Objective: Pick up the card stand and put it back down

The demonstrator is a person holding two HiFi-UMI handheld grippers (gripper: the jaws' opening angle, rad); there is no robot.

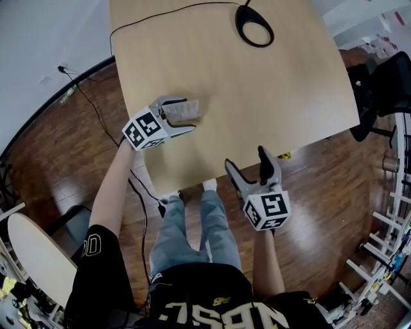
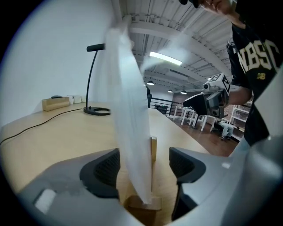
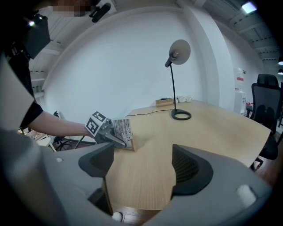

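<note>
The card stand (image 1: 183, 110) is a small wooden base (image 2: 143, 204) with a pale printed card (image 2: 128, 110) upright in it, near the left front of the light wood table (image 1: 270, 96). My left gripper (image 1: 191, 116) straddles it, one jaw on each side. In the left gripper view (image 2: 143, 165) the left pad is close against the card, while a gap shows between the base and the right pad. The right gripper view shows the same hold (image 3: 116, 137) around the stand (image 3: 124, 129). My right gripper (image 1: 252, 168) hovers open and empty at the table's front edge (image 3: 143, 165).
A black desk lamp stands at the back of the table on a ring base (image 1: 254, 26), (image 3: 181, 115), its cable (image 1: 160, 16) running along the far edge. A small wooden block (image 2: 55, 103) lies near it. A black office chair (image 1: 385, 83) stands at the right.
</note>
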